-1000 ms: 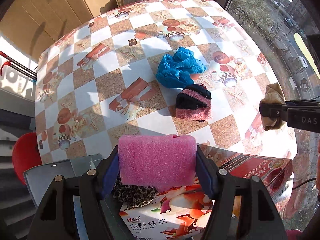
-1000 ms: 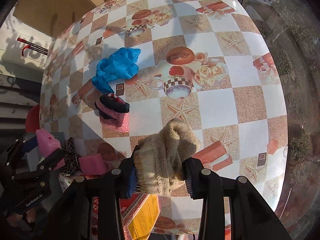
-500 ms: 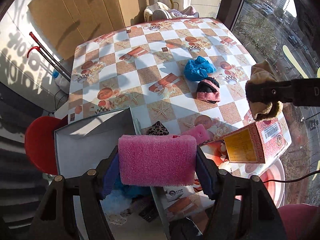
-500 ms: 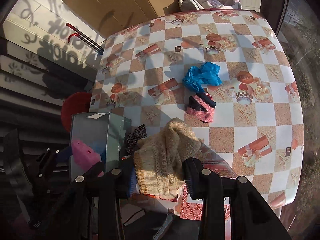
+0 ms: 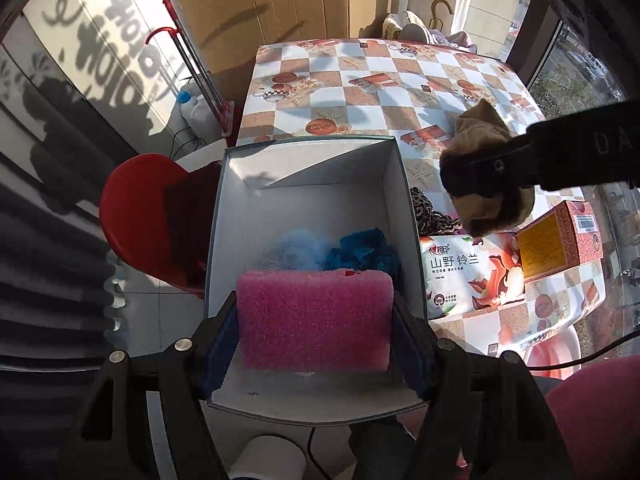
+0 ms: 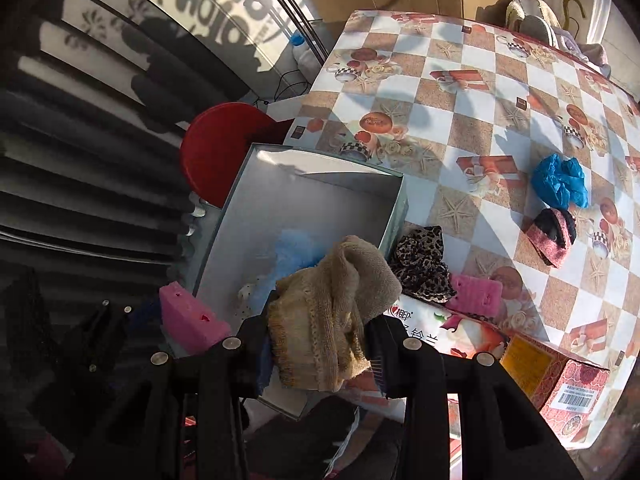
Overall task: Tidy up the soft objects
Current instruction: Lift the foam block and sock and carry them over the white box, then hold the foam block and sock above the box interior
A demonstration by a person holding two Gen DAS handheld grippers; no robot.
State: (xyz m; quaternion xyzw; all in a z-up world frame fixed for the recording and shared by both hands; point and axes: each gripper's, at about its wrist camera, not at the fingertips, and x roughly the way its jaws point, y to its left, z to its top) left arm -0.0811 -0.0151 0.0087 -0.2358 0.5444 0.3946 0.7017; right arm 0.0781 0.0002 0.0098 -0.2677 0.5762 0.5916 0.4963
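Observation:
My left gripper (image 5: 316, 320) is shut on a pink foam sponge (image 5: 314, 320) and holds it over the open grey box (image 5: 304, 172), which holds a light blue puff (image 5: 298, 248) and a dark blue cloth (image 5: 362, 250). My right gripper (image 6: 320, 340) is shut on a tan knitted sock (image 6: 328, 312), above the box's right wall (image 6: 394, 216). The sock also shows in the left wrist view (image 5: 486, 168). On the table lie a leopard-print cloth (image 6: 422, 266), a second pink sponge (image 6: 474, 294), a pink-and-black sock (image 6: 552, 236) and a blue cloth (image 6: 560, 180).
A tissue pack (image 5: 472, 276) and a red carton (image 5: 560, 244) lie on the checked tablecloth (image 5: 360, 92) near its front edge. A red stool (image 5: 140, 216) stands left of the box. Cardboard (image 5: 256, 8) leans behind the table.
Both grippers have pulled back from the table toward the box. The left one with the pink sponge is now over the box's inside. The right one with the sock has come to its right wall.

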